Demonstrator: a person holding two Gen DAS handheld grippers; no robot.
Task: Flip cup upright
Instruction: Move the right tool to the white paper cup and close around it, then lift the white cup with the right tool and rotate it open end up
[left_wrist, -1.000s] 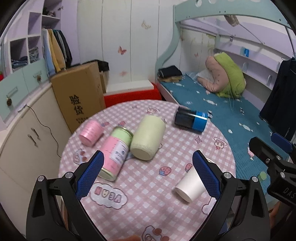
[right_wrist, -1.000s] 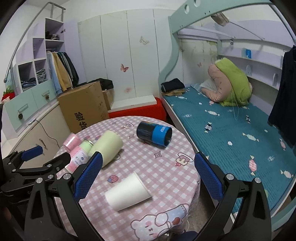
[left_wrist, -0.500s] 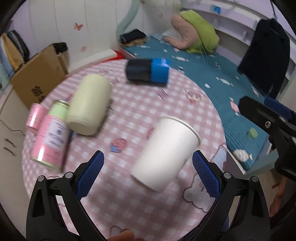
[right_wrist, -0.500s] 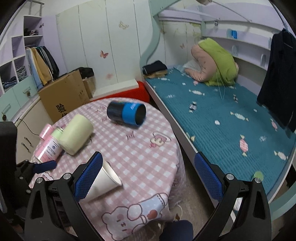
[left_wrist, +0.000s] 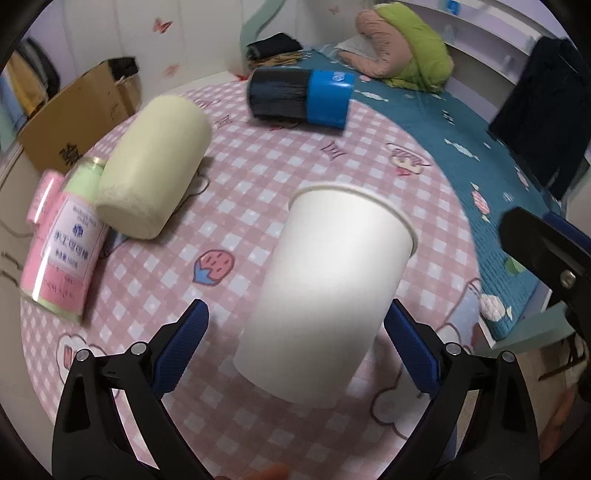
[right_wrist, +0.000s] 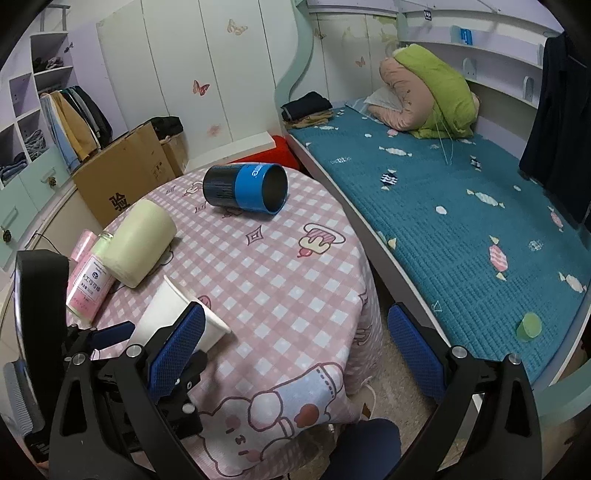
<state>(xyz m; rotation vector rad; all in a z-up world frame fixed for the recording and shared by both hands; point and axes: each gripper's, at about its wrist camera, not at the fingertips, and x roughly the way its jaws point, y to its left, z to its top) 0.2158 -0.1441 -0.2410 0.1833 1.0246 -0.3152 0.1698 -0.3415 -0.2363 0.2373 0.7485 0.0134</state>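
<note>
White paper cup lying on its side on the pink checked surface, rim pointing away, base set between the spread blue pads of the left claw; neither pad visibly touches it. Right claw held wide apart at the surface's edge, nothing between its pads, the cup just to its left.

The plain white paper cup lies on its side on the pink checked counter, closed base nearest the left claw and between its spread blue fingers, rolled rim pointing away.
</note>
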